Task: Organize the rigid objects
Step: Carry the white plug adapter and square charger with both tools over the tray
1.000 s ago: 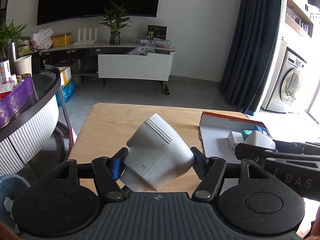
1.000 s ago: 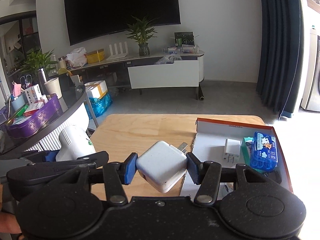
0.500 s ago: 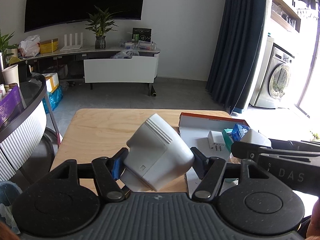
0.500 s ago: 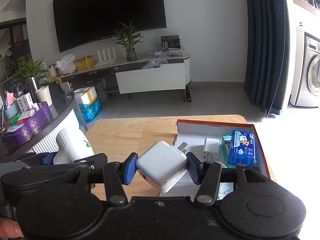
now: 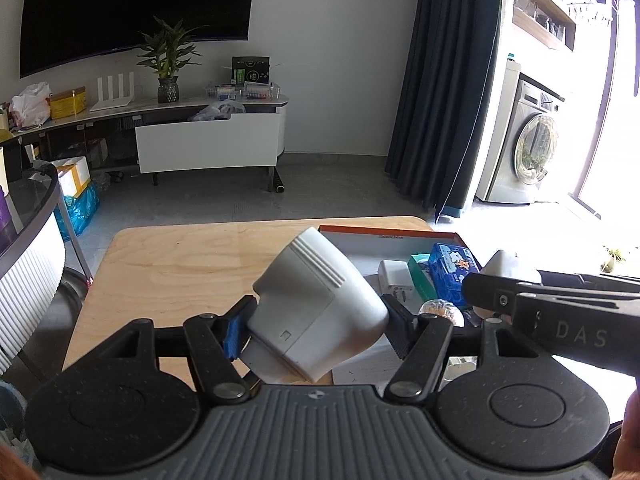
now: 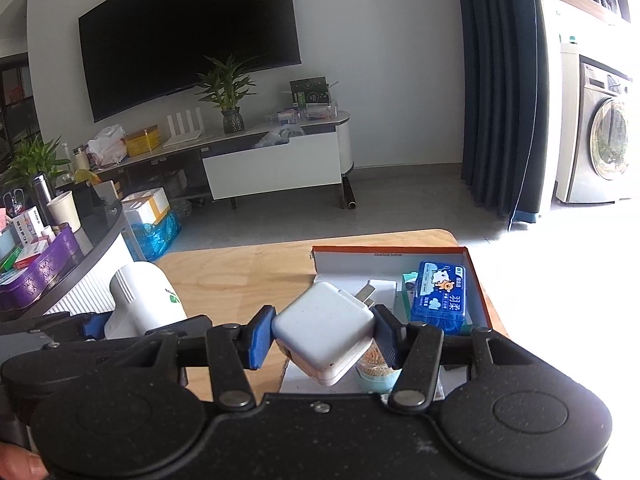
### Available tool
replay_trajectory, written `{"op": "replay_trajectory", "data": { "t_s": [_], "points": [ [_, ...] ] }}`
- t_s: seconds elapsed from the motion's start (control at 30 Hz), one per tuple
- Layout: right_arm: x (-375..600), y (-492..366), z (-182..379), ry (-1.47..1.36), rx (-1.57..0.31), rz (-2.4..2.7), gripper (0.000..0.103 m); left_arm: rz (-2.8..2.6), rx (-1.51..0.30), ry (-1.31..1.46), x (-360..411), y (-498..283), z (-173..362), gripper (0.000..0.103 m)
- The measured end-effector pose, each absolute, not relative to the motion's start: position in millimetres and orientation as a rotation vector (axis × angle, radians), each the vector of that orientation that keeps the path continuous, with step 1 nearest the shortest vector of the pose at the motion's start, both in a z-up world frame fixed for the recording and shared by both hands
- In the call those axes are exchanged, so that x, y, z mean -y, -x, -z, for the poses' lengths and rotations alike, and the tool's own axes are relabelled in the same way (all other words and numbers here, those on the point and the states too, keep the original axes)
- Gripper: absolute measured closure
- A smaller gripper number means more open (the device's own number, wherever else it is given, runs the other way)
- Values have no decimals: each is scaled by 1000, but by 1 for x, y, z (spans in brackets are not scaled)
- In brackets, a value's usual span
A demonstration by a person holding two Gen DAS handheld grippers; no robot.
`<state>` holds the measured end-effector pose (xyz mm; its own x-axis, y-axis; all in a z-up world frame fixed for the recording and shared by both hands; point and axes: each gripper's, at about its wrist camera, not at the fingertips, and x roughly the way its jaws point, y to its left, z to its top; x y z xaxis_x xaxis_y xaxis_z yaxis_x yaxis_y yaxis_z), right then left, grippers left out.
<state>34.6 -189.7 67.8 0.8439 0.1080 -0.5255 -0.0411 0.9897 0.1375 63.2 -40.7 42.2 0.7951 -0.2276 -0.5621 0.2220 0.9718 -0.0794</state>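
Nearest in the left wrist view, the left gripper (image 5: 316, 326) is clamped on a pale grey device (image 5: 316, 312) with a ribbed band near its far end; the device sits tilted between the blue pad on one side and the dark pad on the other, lifted above the wooden worktop (image 5: 180, 268). In the right wrist view, the right gripper (image 6: 322, 334) is closed on a white square charger (image 6: 324, 332), whose metal prongs point away toward the box. The charger hangs over the near left corner of the box, above a small round tub of toothpicks (image 6: 376, 366) that shows just under it.

Just beyond, a shallow cardboard box with an orange rim (image 6: 478, 276) lies on the right part of the worktop. Inside it are a blue packet with a cartoon animal (image 6: 440, 296), a teal box (image 6: 406, 292) beside it, and a small white plug adapter (image 5: 394, 278) to their left. The left gripper with its grey device shows at the left edge of the right wrist view, over the worktop's left side, well apart from the box.

Farther off, across a grey floor, stands a low white TV cabinet (image 6: 276, 164) carrying a potted plant (image 6: 228, 92), a white router (image 6: 184, 128) and a yellow box (image 6: 142, 140), with a large dark screen (image 6: 192, 36) on the wall above. Dark blue curtains (image 6: 500, 80) hang to the right, and a washing machine (image 6: 600, 144) stands beyond them.
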Motion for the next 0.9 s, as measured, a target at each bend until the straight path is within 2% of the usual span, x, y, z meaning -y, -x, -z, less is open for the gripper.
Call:
{"op": "replay_trajectory", "data": {
  "t_s": [0.9],
  "points": [
    [250,-43,-70,-190,-535,42,39,363,-617,-25,79,-79,-38,36]
  ]
}}
